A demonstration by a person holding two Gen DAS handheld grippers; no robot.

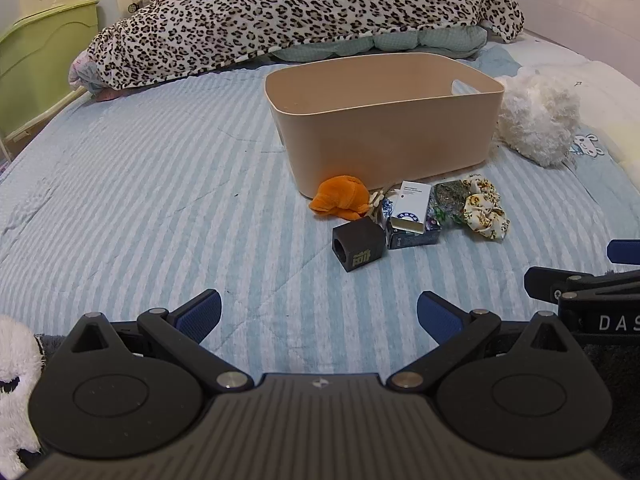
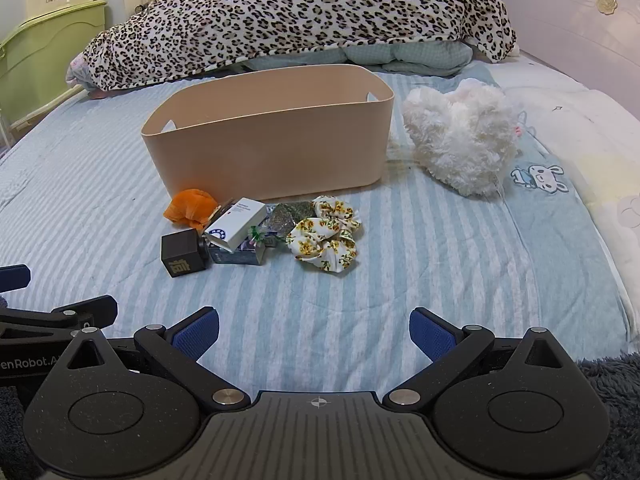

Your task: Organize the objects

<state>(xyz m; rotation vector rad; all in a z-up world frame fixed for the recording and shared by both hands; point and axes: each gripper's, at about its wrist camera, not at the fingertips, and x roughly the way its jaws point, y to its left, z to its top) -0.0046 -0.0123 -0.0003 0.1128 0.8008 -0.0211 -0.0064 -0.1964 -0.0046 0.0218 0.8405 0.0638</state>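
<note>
Both the left gripper and the right gripper hang wide open over the striped bedsheet, holding nothing. The little pile sits around 1 o'clock in the left view: orange plush, black cube, white box, floral scrunchie. The beige bin stands just behind them at 12 o'clock, with a fluffy white toy right beside it.
</note>
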